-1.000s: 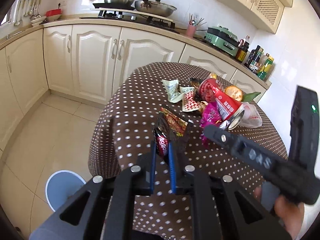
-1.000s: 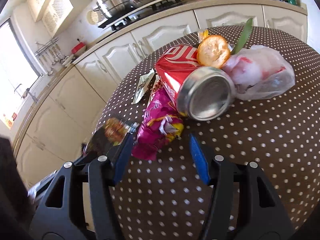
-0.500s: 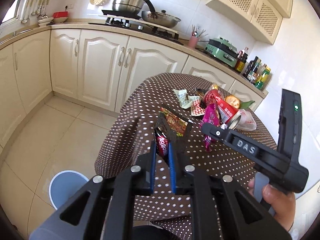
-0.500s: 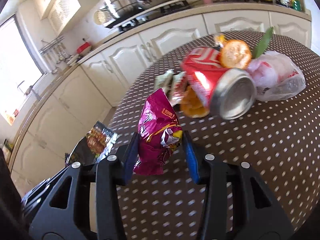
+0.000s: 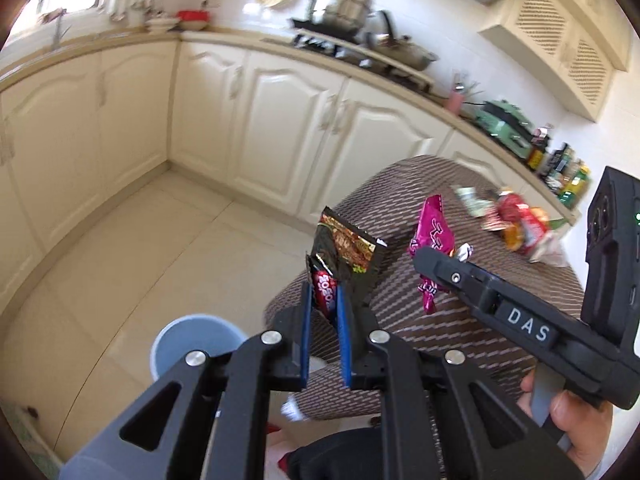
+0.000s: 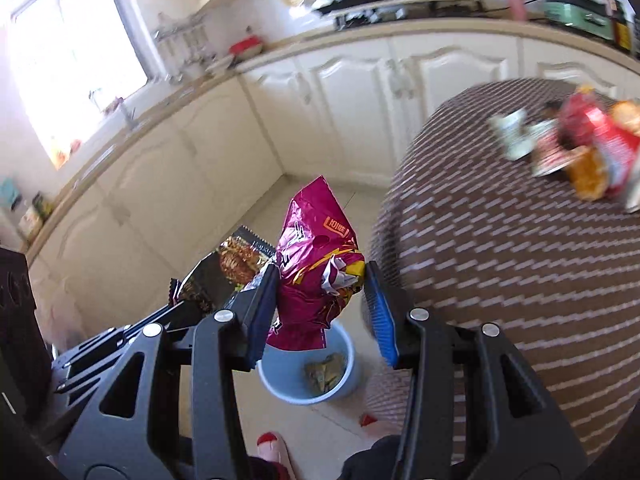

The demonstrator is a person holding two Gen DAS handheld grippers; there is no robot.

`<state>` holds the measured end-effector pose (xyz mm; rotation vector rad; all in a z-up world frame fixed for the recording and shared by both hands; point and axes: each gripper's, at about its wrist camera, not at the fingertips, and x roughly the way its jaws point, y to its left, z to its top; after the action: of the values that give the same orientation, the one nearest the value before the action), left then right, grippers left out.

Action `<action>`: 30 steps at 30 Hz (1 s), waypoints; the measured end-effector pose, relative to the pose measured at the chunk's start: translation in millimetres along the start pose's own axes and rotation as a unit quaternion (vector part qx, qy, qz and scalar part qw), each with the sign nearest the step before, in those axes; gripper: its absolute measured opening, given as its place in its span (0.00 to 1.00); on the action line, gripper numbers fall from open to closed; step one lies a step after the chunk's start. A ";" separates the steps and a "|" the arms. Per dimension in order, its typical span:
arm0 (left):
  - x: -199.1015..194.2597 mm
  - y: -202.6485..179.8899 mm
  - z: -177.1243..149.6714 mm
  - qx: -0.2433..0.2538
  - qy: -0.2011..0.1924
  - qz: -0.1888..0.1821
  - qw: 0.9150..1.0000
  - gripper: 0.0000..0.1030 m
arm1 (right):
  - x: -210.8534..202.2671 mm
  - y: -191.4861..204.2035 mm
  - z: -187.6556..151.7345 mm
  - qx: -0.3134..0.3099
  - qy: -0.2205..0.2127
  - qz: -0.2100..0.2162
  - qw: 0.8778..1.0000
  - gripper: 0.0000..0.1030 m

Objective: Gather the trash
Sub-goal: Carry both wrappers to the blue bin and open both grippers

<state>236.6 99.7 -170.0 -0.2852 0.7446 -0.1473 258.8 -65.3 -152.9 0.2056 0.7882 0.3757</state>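
Left gripper (image 5: 325,300) is clamped tight on a black snack wrapper (image 5: 346,254), the packet sticking up beyond its blue pads. Off to its right, the right gripper (image 6: 320,300) pinches a crumpled magenta wrapper (image 6: 316,264) between its own pads, the foil bulging above and hanging below the fingers. Directly beneath that magenta packet, on the tiled floor, sits the blue bin (image 6: 344,384) with some scrap already inside; from the left gripper's view the same bin lies below and to the left of the fingers. Further right of both tools, the dotted table (image 6: 500,264) carries the remaining trash pile (image 6: 580,148), blurred, well apart from either gripper.
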 end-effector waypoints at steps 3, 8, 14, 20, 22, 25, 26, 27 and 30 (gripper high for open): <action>12.4 37.2 -10.8 -0.023 0.021 0.025 0.999 0.11 | 35.8 16.5 -14.3 -0.016 0.034 0.005 0.999 0.42; 40.8 94.8 -40.0 -0.065 0.070 0.065 0.993 0.11 | 93.2 37.9 -48.4 -0.032 0.097 0.010 0.995 0.42; 81.6 147.3 -59.0 -0.098 0.128 0.099 0.982 0.11 | 160.0 45.2 -85.7 -0.024 0.167 0.015 0.986 0.42; 119.6 176.1 -67.8 -0.111 0.155 0.108 0.976 0.11 | 198.4 38.2 -98.3 -0.012 0.191 0.001 0.981 0.42; 128.2 180.4 -71.2 -0.125 0.152 0.093 0.976 0.16 | 208.6 36.3 -101.2 -0.009 0.194 -0.003 0.981 0.42; 140.4 186.6 -70.6 -0.135 0.153 0.088 0.975 0.43 | 223.8 39.6 -101.2 -0.005 0.198 -0.007 0.980 0.42; 141.3 186.8 -73.3 -0.132 0.149 0.097 0.975 0.44 | 227.3 38.3 -102.5 -0.003 0.200 -0.009 0.980 0.42; 141.7 186.3 -72.0 -0.130 0.147 0.099 0.976 0.45 | 227.8 36.3 -103.1 -0.003 0.202 -0.010 0.979 0.42; 142.2 191.2 -73.3 -0.141 0.148 0.095 0.974 0.52 | 234.8 35.4 -107.4 -0.001 0.209 -0.011 0.978 0.42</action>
<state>295.8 233.7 -371.7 -0.4662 1.0862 0.1013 323.5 66.1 -368.5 0.1156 1.2040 0.4035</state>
